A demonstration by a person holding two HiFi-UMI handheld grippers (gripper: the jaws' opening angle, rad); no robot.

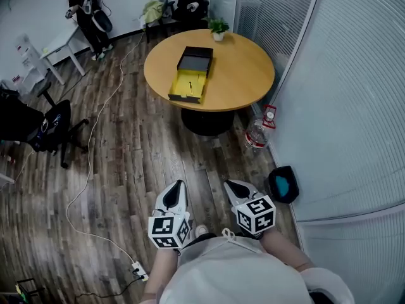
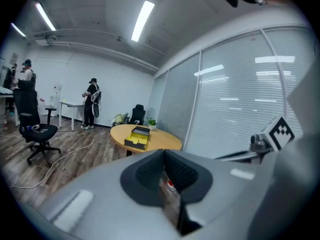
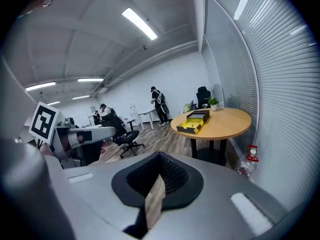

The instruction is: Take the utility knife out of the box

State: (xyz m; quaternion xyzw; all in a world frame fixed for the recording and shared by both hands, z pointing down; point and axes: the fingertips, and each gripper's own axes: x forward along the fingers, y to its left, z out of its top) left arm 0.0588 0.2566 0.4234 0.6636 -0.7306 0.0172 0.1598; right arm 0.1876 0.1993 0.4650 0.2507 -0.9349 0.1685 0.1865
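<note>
Nearest you: left hand-held gripper (image 1: 178, 186) and right hand-held gripper (image 1: 232, 186), side by side over the wood floor (image 1: 133, 163). Both point toward the surface and sit well apart from it. Left jaws: together, nothing between them. Right jaws: together, also empty.

Floor, near left: white power strip (image 1: 139, 271), with its cable (image 1: 95, 128) running off toward the far left. Near right, against the blinds (image 1: 354, 106): black bag (image 1: 283, 183) with a teal patch. Farther on, beside the surface's black base: clear bottle (image 1: 256, 133).

Left, mid-distance: black office chair (image 1: 54, 128).

Ahead of you: round wooden surface (image 1: 247, 75). Open box (image 1: 190, 75) lies a little left of its centre, yellow tray nearer you, black lid part beyond it. The knife (image 1: 190, 83) shows as a thin dark shape in the yellow tray, too small to read in detail. Potted plant (image 1: 218, 28) sits at the far edge.

Far left: a person (image 1: 85, 11) stands by a white desk (image 1: 60, 49).
</note>
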